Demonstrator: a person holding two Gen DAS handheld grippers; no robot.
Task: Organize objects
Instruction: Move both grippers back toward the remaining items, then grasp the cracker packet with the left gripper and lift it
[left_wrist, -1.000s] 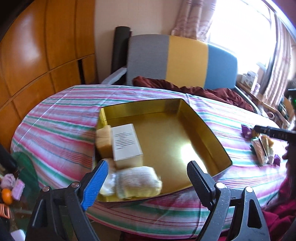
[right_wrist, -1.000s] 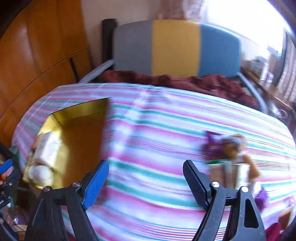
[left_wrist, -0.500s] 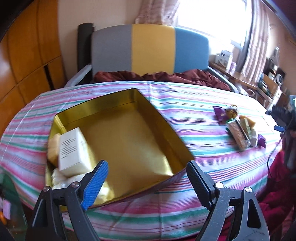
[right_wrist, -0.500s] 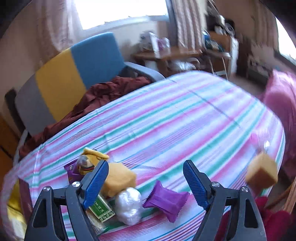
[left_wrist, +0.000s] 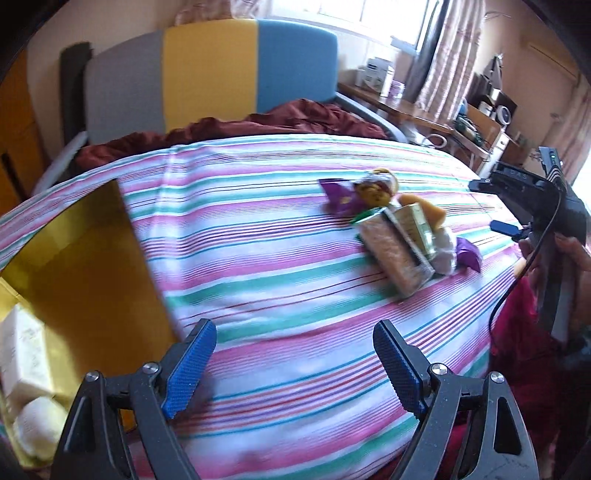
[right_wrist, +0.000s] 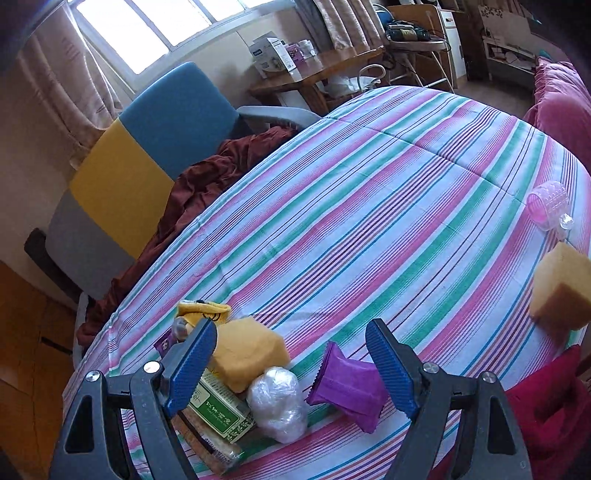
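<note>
Overhead, the right gripper (right_wrist: 291, 354) hangs with jaws spread and empty above the purple packet (right_wrist: 347, 387); wrapped white ball (right_wrist: 277, 402) and yellow sponge (right_wrist: 245, 350) sit just beside that packet. Left gripper (left_wrist: 291, 363) gapes empty, gold tray (left_wrist: 74, 258) beside it.

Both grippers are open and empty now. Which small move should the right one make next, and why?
Probably lower the right hand-held gripper onto the clear-wrapped ball: it lies between the open fingers, on the near edge of the pile, away from the gold box.
</note>
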